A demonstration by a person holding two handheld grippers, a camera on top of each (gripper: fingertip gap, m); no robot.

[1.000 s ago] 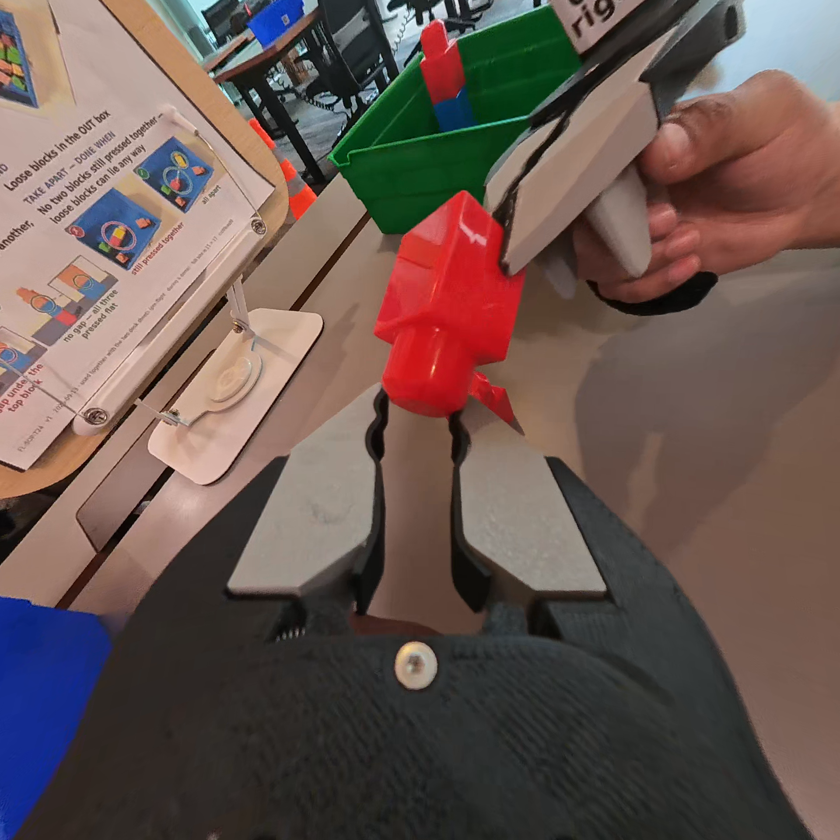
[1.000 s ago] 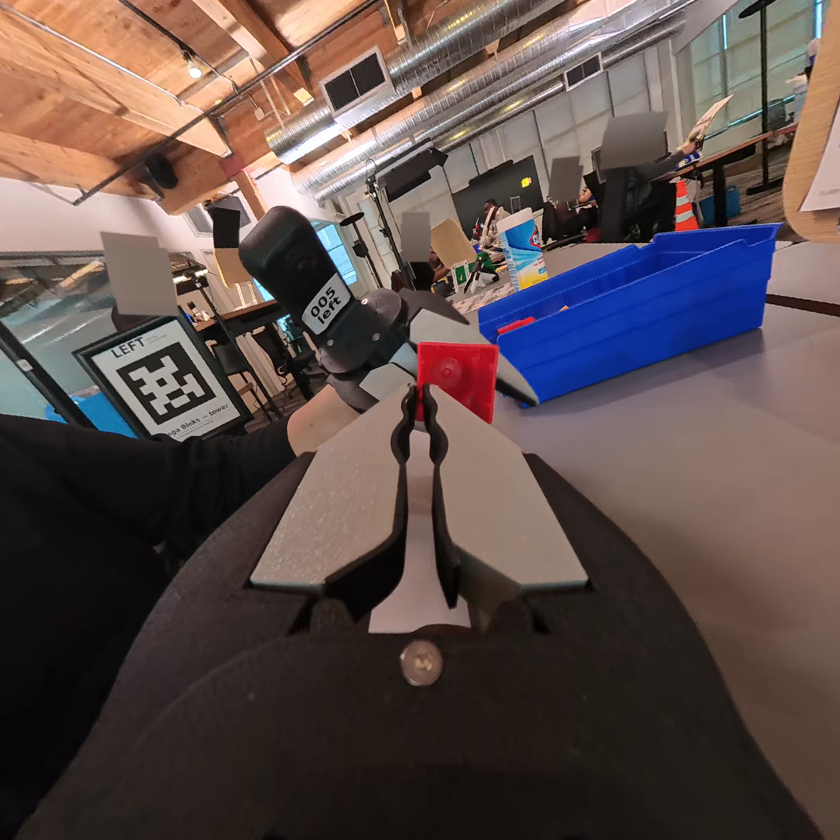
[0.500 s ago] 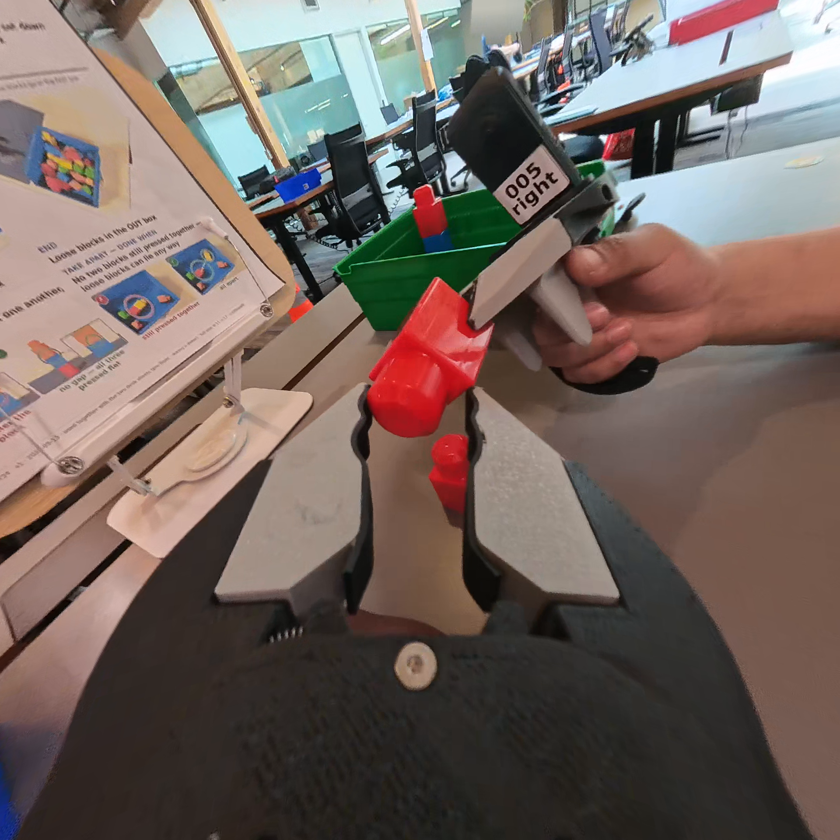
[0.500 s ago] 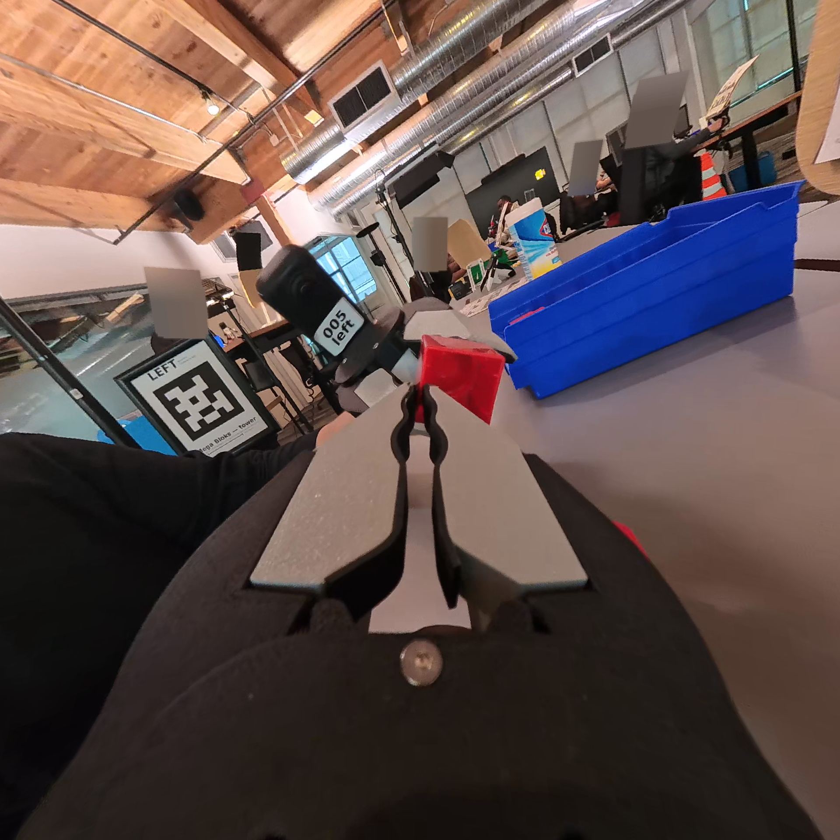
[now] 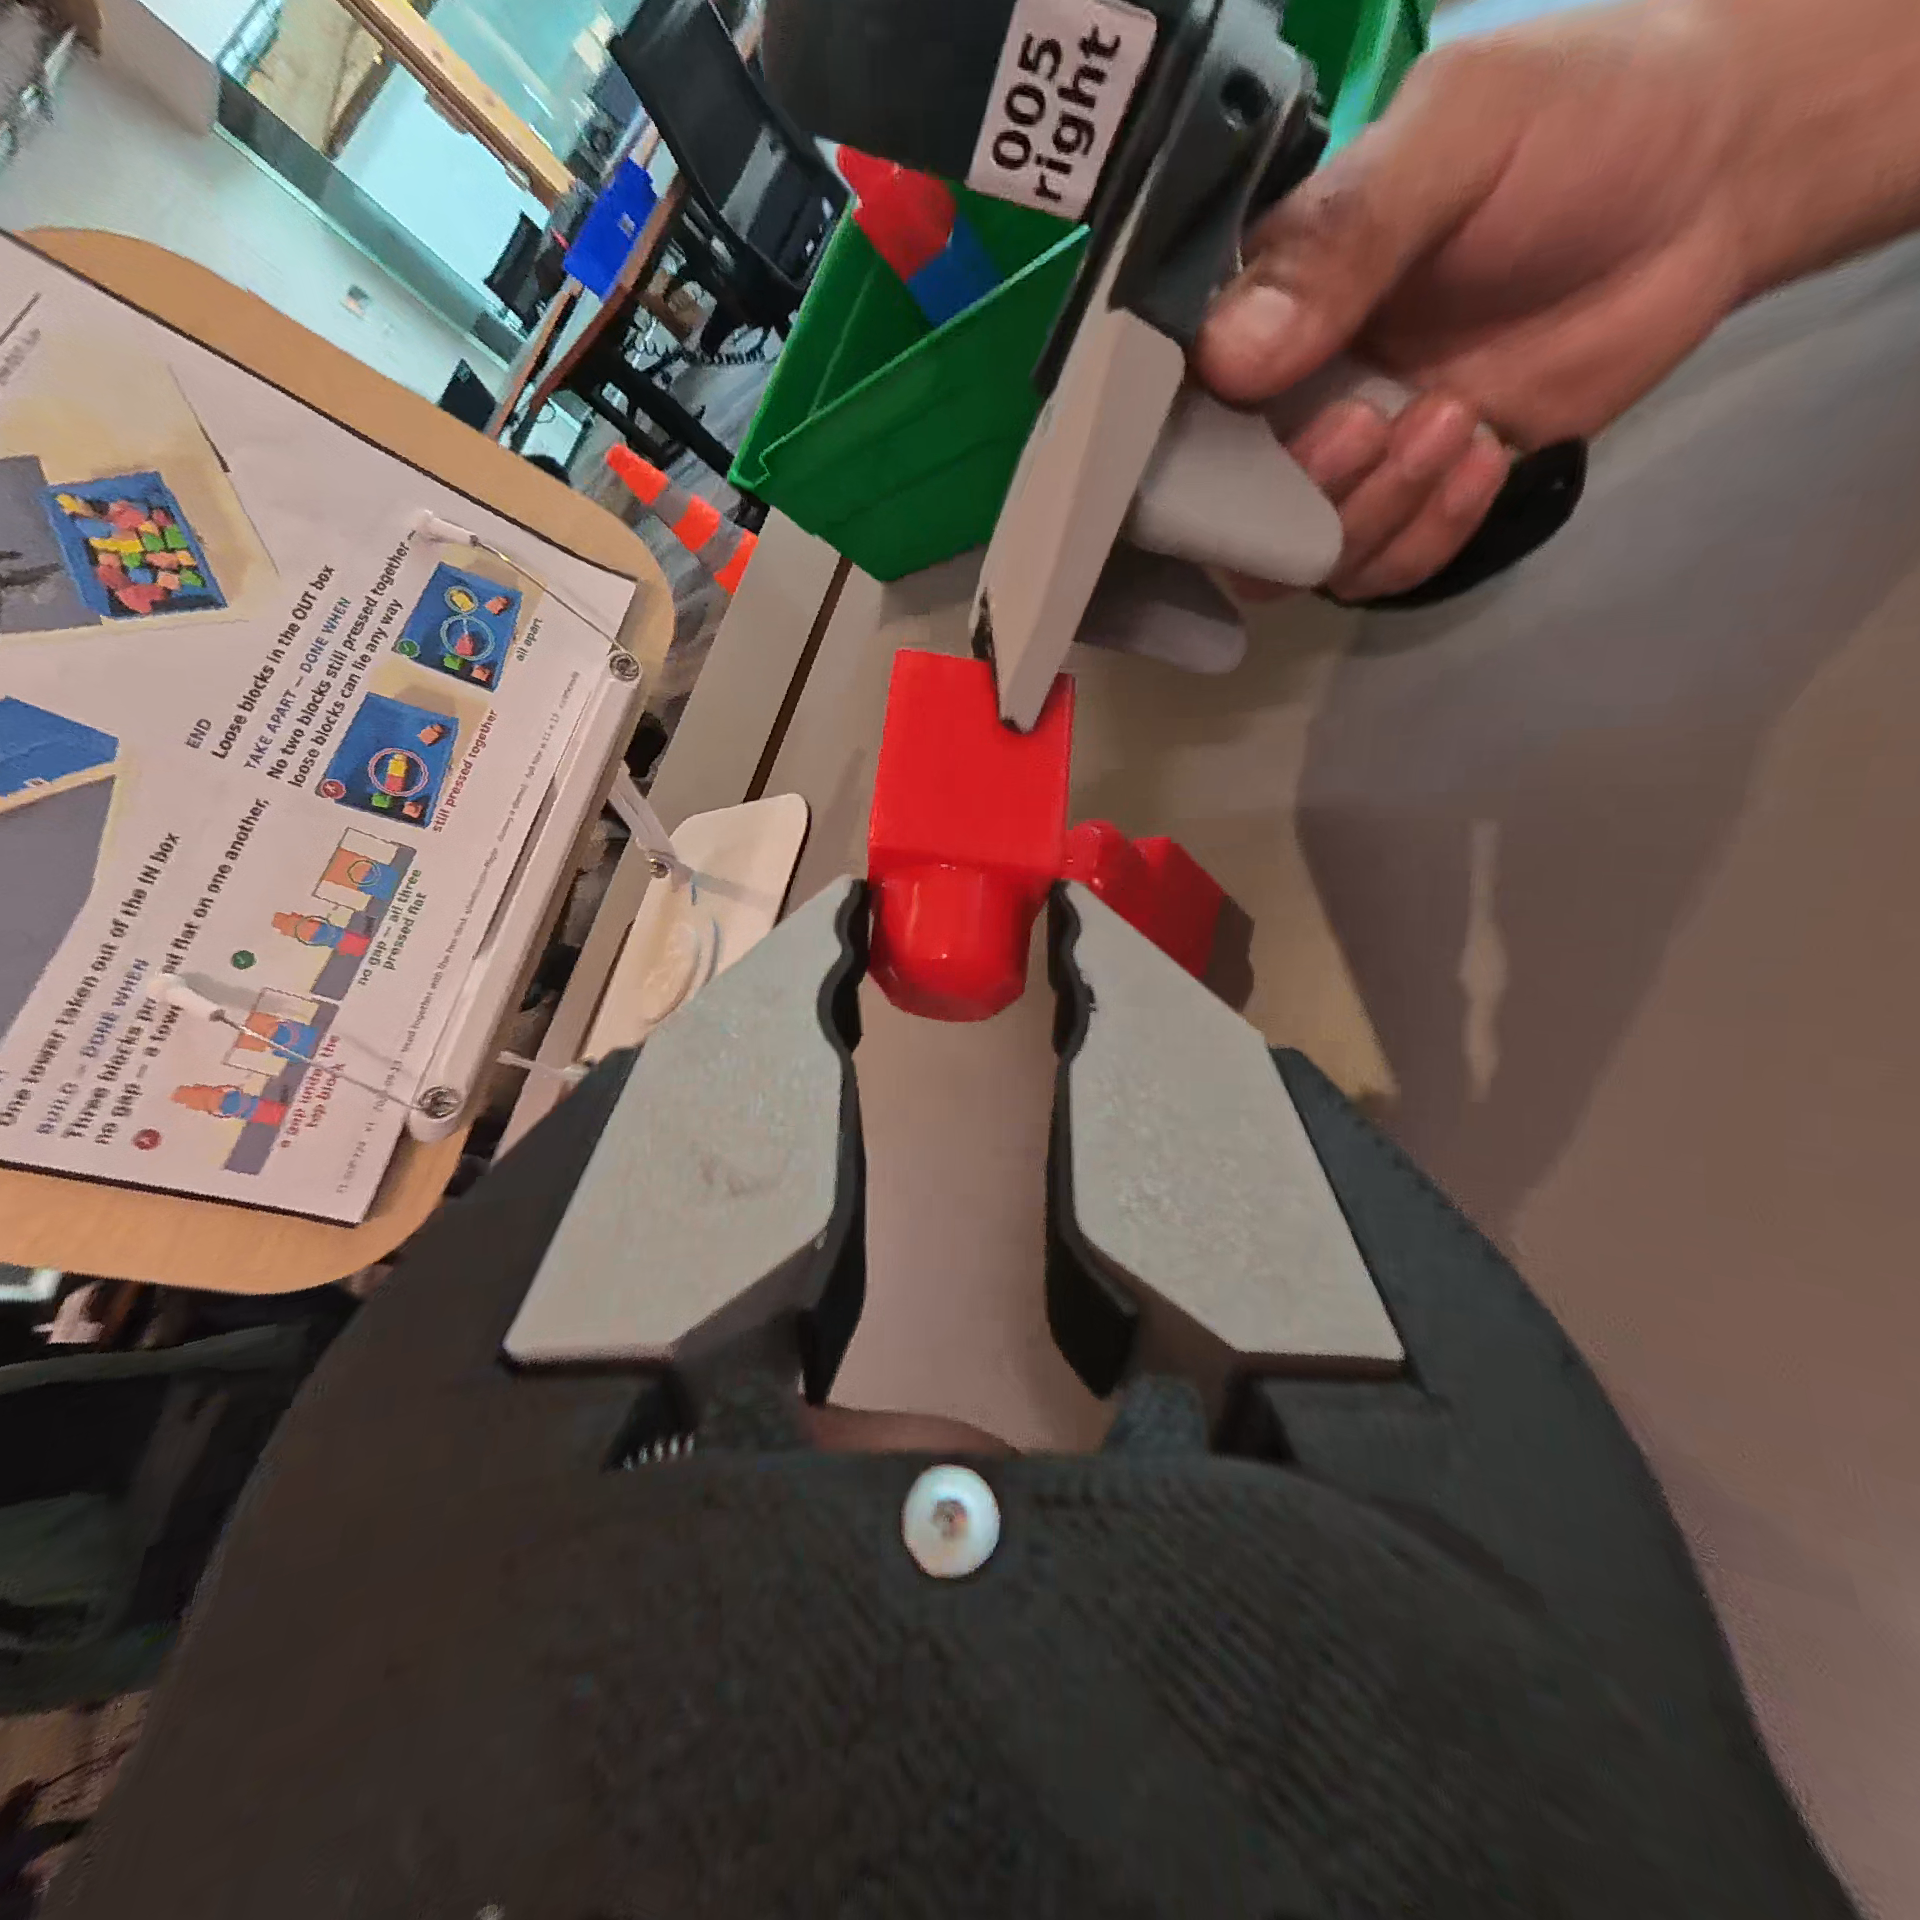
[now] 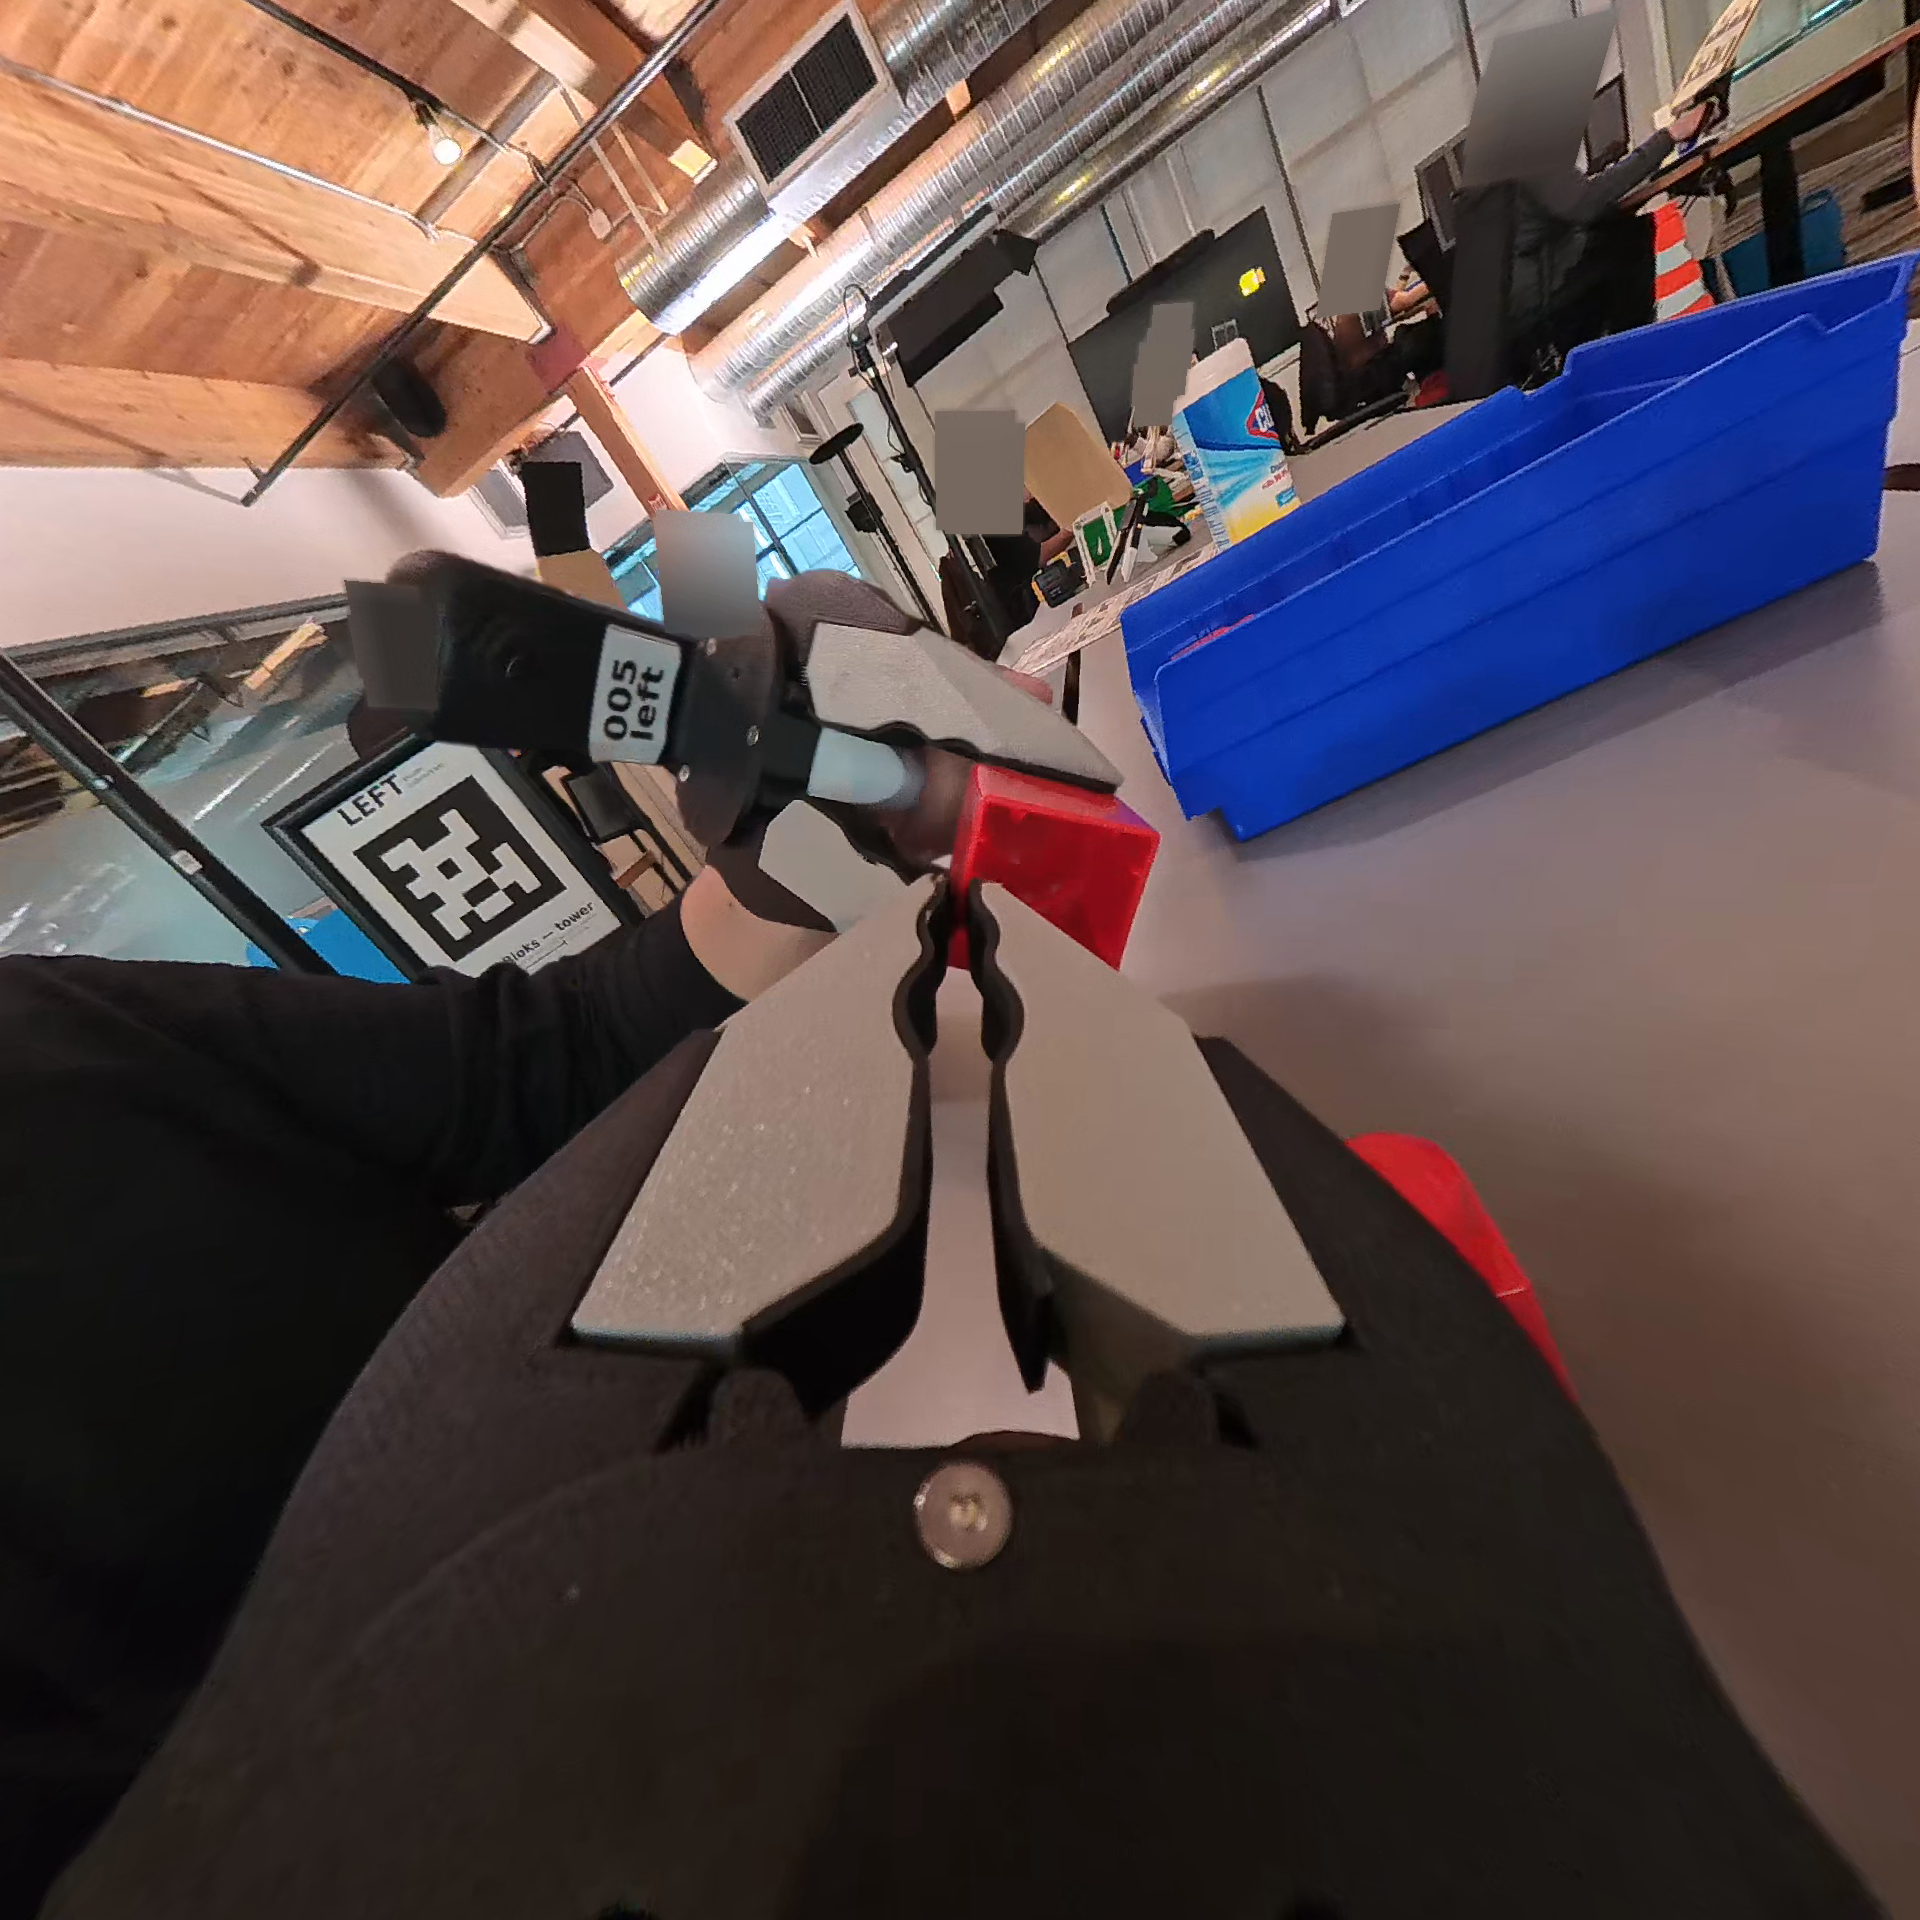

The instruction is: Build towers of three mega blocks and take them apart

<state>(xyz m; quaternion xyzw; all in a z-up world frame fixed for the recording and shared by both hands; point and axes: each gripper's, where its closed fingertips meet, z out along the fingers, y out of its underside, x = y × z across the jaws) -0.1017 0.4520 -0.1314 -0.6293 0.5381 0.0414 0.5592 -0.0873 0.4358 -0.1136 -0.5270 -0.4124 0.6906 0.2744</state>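
Right gripper fingers nearly closed, pinching thin wall of red block held above worktop. Left gripper fingers part-open around block's round stud; left pad touching, right pad contact unclear. Second red block lay just behind.

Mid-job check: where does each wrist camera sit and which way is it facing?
Left wrist view: on the left hand-held gripper, looking along its fingers at the red block, the green bin and the instruction sheet; the right hand shows.
Right wrist view: on the right hand-held gripper, facing the opposite way toward the blue bin; the left hand-held gripper and a dark sleeve show.
Shared: the red block, the table, each other's hand-held gripper.
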